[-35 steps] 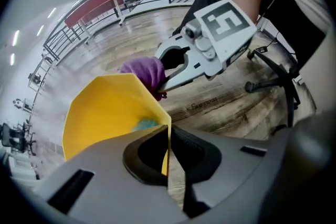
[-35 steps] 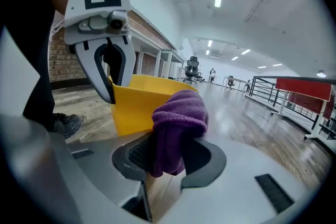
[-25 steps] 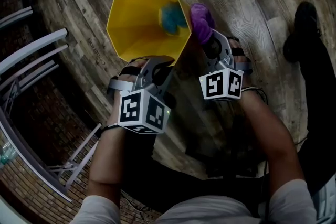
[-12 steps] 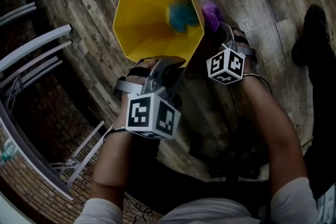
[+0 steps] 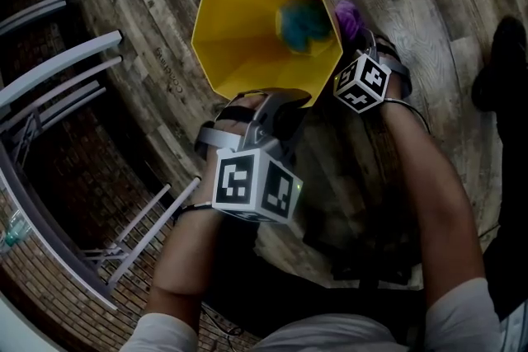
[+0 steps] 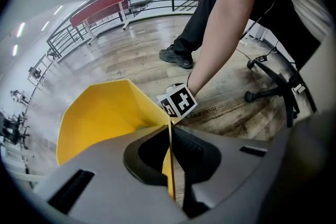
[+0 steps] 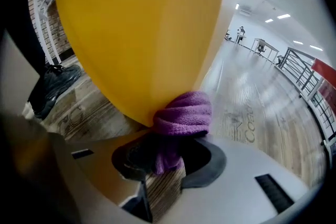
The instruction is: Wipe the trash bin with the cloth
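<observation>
Two handheld grippers are seen from above at a yellow trash bin (image 5: 239, 37) that stands on a wooden floor (image 5: 429, 4). The left gripper (image 5: 271, 97) is clamped on the near rim of the bin, with its jaws closed and the thin yellow wall pinched between them, so the bin is steadied. The right gripper (image 5: 361, 41) is closed on a bunched purple cloth (image 5: 347, 13), which is pressed against the outside of the bin's right wall, just below the rim. Over the last second the cloth has been carried downward along that outer wall. Earlier it was shown plump beside the rim, and now only a small tuft of it is seen past the edge from the head view, while the left gripper has been kept in place. A downward wiping stroke on the outer face is therefore judged to be under way, with the other faces probably not yet wiped. A blurred blue-green thing (image 5: 304, 21) is seen inside the bin; what it is cannot be told.
</observation>
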`<state>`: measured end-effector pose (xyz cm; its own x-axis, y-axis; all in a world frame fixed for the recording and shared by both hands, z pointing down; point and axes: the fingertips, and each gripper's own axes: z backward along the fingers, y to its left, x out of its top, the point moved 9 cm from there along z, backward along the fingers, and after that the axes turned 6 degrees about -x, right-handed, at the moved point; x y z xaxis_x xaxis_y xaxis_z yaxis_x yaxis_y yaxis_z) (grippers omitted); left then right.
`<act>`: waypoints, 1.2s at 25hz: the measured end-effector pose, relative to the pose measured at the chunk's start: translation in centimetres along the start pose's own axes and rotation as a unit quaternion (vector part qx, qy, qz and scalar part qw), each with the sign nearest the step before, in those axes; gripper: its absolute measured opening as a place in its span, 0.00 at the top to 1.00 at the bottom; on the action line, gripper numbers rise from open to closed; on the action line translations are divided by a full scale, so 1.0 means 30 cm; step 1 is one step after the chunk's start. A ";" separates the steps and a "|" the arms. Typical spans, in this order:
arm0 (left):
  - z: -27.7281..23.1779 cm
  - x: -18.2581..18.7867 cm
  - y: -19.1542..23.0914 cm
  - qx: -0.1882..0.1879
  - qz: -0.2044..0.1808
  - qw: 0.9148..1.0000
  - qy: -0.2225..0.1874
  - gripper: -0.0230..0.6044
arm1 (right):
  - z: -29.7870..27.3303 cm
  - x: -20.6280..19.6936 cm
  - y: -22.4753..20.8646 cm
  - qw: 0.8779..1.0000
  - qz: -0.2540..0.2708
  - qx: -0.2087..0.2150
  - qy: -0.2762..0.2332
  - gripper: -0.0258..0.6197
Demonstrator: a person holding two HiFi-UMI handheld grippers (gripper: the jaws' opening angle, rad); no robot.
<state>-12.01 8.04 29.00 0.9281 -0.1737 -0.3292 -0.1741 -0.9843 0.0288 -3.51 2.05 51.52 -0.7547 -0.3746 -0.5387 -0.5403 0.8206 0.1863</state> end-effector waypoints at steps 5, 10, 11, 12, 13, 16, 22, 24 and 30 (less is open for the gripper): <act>0.002 0.008 0.003 0.001 0.028 1.000 -0.015 0.95 | -0.024 -0.006 -0.032 0.998 -0.038 0.040 0.027 0.77; -0.017 0.029 0.031 0.016 0.065 0.997 -0.025 0.95 | 0.064 -0.002 -0.092 0.995 -0.095 0.030 -0.009 0.77; -0.023 0.037 0.037 0.021 0.071 0.997 -0.026 0.95 | 0.094 -0.003 -0.111 0.994 -0.105 0.023 -0.020 0.77; -0.027 0.044 0.042 0.023 0.075 0.997 -0.026 0.95 | 0.125 -0.005 -0.131 0.993 -0.115 0.014 -0.032 0.77; -0.029 0.050 0.043 0.023 0.076 0.996 -0.027 0.95 | 0.158 -0.006 -0.150 0.991 -0.125 0.004 -0.042 0.77; -0.003 0.058 0.032 0.023 0.069 0.997 -0.036 0.94 | 0.260 0.006 -0.188 0.986 -0.152 -0.017 -0.072 0.77; 0.026 0.023 0.002 0.023 0.037 0.999 -0.001 0.86 | 0.459 0.056 -0.212 0.970 -0.187 -0.057 -0.144 0.77; 0.022 0.006 0.007 0.032 0.045 0.998 0.015 0.86 | 0.533 0.091 -0.200 0.966 -0.177 -0.068 -0.174 0.77; -0.010 -0.011 0.039 0.037 0.089 0.995 0.037 0.86 | 0.688 0.222 -0.142 0.950 -0.132 -0.112 -0.261 0.77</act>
<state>-12.42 6.94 29.41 0.9019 -0.3487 -0.2548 -0.3580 -0.9337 0.0104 1.45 4.96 30.19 -0.3263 -0.2420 -0.9138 -0.7946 0.5939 0.1264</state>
